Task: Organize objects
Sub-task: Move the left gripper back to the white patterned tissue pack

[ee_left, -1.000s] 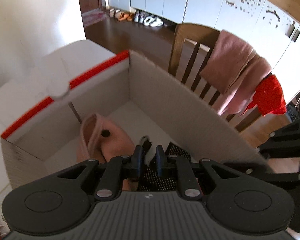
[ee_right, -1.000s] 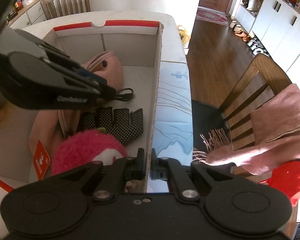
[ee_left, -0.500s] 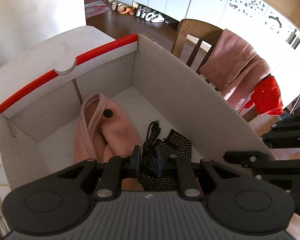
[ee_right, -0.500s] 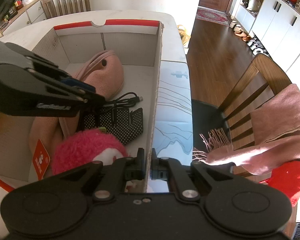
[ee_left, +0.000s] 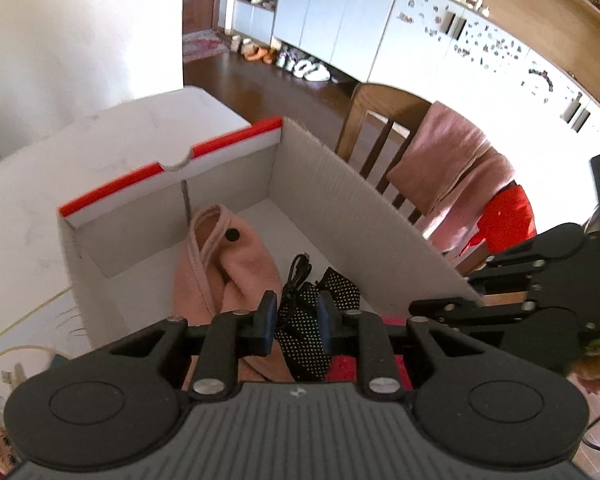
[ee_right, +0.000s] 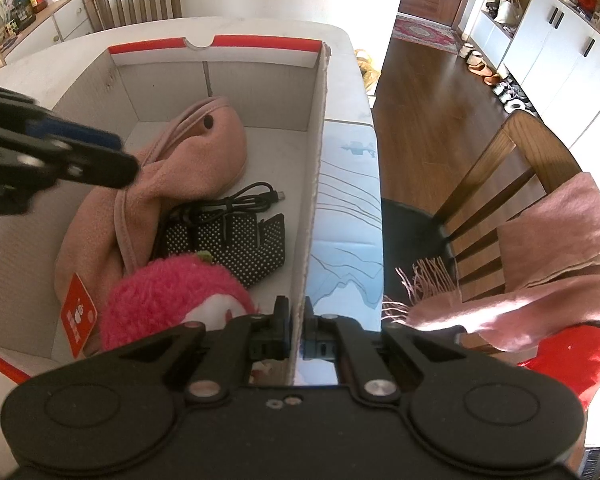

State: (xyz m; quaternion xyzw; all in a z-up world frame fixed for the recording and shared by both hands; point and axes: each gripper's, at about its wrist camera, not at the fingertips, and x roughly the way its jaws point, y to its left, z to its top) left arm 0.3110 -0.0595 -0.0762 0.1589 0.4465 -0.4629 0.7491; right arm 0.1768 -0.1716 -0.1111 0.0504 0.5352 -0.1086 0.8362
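Here: right gripper [ee_right: 296,330] clamped on cardboard box [ee_right: 314,184] side wall. Left gripper [ee_left: 296,322] above box, jaws just been opening, nothing between them. Black cable [ee_right: 236,202] lies inside box on dotted glove [ee_right: 236,240], beside pink hat [ee_right: 188,168].

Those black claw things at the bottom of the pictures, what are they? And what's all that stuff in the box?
They are grabbing tools. A person holds one in each hand, and each has a small camera looking out along its two fingers, so each picture is taken from one tool.

In the left picture, the left claw hangs above the box with its fingers a little apart and nothing between them; they have just been opening.

In the right picture, the right claw is shut on the side wall of the cardboard box.

Inside the box lie a pink fleece garment, a black cable, black dotted gloves and a fuzzy pink plush toy. The box stands on a white table.
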